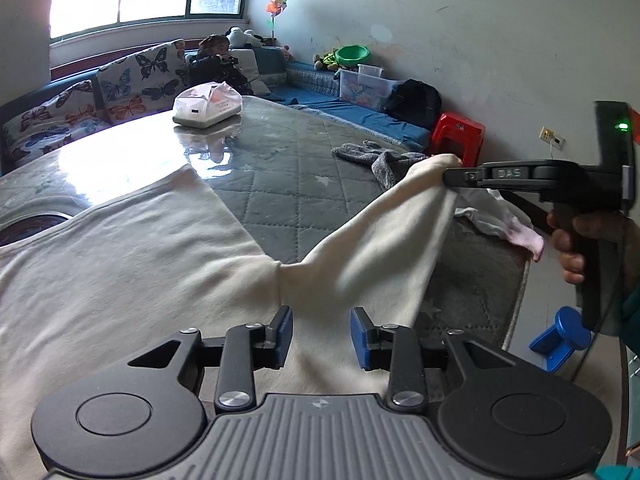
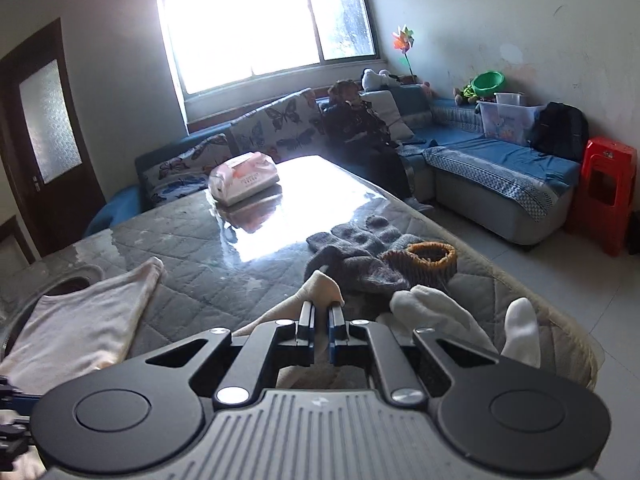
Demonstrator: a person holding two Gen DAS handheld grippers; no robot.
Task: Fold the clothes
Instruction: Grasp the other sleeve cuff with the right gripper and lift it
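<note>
My right gripper [image 2: 321,312] pinches the cream shirt's [image 1: 140,264] sleeve [image 1: 372,240]; left fingers [image 1: 285,330] gape narrowly over cloth, table [image 1: 280,184] edge near right.

Cream shirt [image 1: 120,264] spread flat on table, sleeve [image 1: 380,220] lifted taut.

Shirt [image 1: 120,280] on table [image 1: 280,168], socks [image 2: 360,252] right, tissue pack [image 1: 208,104] behind.

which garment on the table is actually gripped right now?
The cream shirt: the right hand-held gripper is shut on its sleeve end, lifting it. The grey knit piece and white-pink cloth lie loose.
</note>
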